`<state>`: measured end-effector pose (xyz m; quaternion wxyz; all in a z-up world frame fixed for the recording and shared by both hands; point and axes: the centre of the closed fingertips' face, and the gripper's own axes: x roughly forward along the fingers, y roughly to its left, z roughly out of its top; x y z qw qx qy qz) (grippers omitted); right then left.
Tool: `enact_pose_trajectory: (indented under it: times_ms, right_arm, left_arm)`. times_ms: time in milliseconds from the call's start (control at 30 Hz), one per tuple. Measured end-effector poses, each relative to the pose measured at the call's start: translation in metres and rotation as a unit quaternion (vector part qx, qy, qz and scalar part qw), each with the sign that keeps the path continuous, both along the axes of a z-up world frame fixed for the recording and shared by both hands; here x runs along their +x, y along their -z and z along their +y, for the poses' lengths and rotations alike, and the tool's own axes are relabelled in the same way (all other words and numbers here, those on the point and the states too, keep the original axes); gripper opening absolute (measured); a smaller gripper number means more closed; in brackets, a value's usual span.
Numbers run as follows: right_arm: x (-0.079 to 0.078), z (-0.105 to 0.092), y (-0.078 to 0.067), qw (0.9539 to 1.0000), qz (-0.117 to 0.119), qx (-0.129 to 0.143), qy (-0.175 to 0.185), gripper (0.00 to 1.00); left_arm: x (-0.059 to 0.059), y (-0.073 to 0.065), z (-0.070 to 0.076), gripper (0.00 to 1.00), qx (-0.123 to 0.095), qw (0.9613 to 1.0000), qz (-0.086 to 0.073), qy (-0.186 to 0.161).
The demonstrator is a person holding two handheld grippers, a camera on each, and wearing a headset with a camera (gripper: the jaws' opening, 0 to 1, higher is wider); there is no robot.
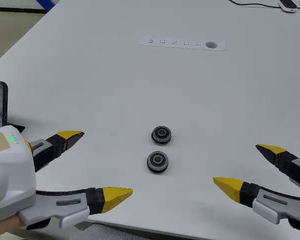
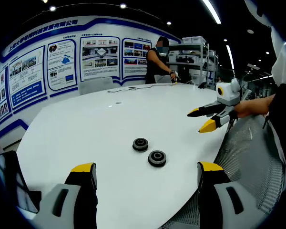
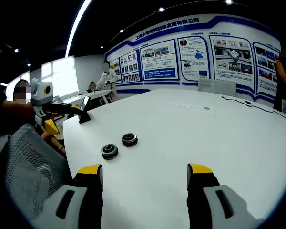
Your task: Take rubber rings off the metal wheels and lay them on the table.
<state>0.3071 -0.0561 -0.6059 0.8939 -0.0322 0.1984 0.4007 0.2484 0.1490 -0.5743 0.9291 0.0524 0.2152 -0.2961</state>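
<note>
The left gripper [image 1: 107,162] is to the left of the front wheel [image 1: 157,161], well apart from it. Its fingers [image 1: 115,196] are spread wide open and hold nothing. The front wheel lies flat on the white desk [image 1: 115,85]. The back wheel [image 1: 161,134] lies just behind the front wheel, close but not touching. Each wheel seems to have its black ring [image 1: 149,162] on it, though the wheels look small and it is hard to be sure. I see no loose ring near the front wheel. The right gripper [image 1: 235,163] is to the right of the front wheel, also well apart. Its fingers [image 1: 230,187] are wide open too, with nothing in them. So I think the job has not begun. Both rings have to come off and be laid on the desk. A good first step may be to hold the front wheel with one gripper and pull its ring with the other.
</note>
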Motion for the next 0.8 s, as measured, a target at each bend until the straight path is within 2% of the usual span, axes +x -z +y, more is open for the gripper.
enact_pose_trajectory:
  times_ms: [367, 800]
  right_arm:
    - [-0.003, 0.002, 0.005, 0.9999, 0.007, -0.006, -0.006, 0.73]
    - [-0.001, -0.002, 0.007, 0.9999, 0.013, -0.004, 0.005, 0.72]
  left_arm:
    - [0.007, 0.004, -0.005, 0.88, 0.013, 0.9998, 0.001, 0.017]
    - [0.026, 0.009, -0.014, 0.81, 0.035, 0.9984, -0.005, 0.044]
